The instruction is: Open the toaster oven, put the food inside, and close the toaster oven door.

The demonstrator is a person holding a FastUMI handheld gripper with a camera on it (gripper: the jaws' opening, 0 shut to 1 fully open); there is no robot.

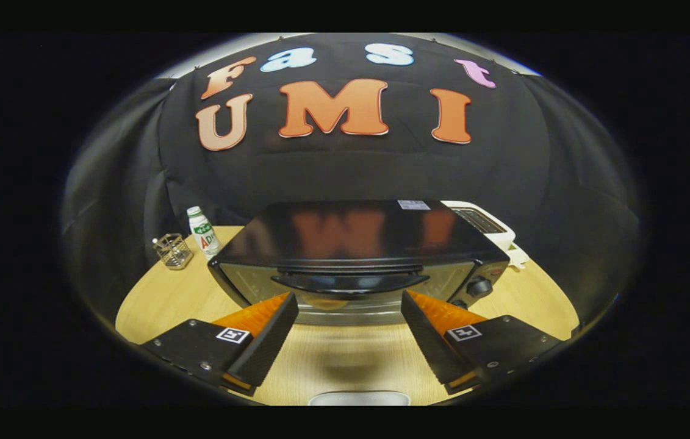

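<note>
A black toaster oven [357, 244] stands on the wooden table [168, 299] just ahead of my fingers, its glass door shut. The door's curved handle [351, 281] runs across the top of the door, slightly beyond the fingertips. A control knob [479, 286] sits on the oven's right side. My gripper [349, 300] is open, the two fingers spread wide with nothing between them, tips close to the door front. A pale rim of a plate or tray [360, 398] lies on the table beneath the gripper; what it holds is hidden.
A small white bottle [203, 230] with a green cap and a wire cup [174, 250] stand on the table left of the oven. A white toaster [491, 225] sits behind the oven's right side. Black cloth closes the booth behind.
</note>
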